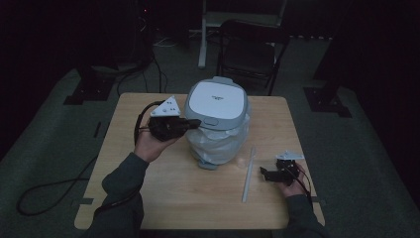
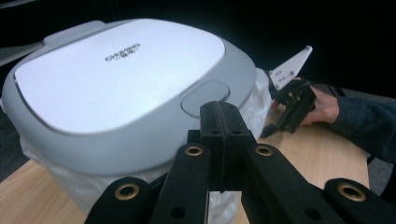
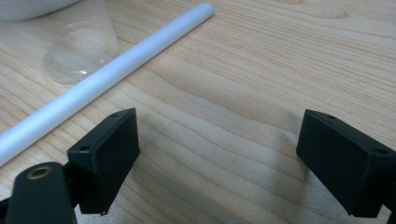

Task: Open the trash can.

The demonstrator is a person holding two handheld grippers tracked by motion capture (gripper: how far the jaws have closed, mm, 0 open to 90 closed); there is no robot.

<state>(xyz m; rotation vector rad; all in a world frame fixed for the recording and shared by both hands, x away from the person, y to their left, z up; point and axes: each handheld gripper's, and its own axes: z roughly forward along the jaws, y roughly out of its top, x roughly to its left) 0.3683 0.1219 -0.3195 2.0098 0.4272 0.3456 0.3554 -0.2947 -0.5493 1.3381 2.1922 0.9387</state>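
Lid [image 1: 216,99] of the bin [image 1: 218,144] at frame centre remained shut; we held the left gripper [image 1: 197,122] closed and empty at its button [image 2: 204,97], right gripper [image 1: 263,173] open.

- Your left gripper [image 1: 194,123] is raised off the table, jaws pressed together, pointing right.
- Your right gripper [image 1: 265,173] sits low, jaws spread wide, pointing left.
- Both forearms come in from the bottom edge.

A light wooden table [image 1: 163,198] carries a lidded, bag-lined bin [image 1: 216,121] and a white tube [image 1: 248,174].
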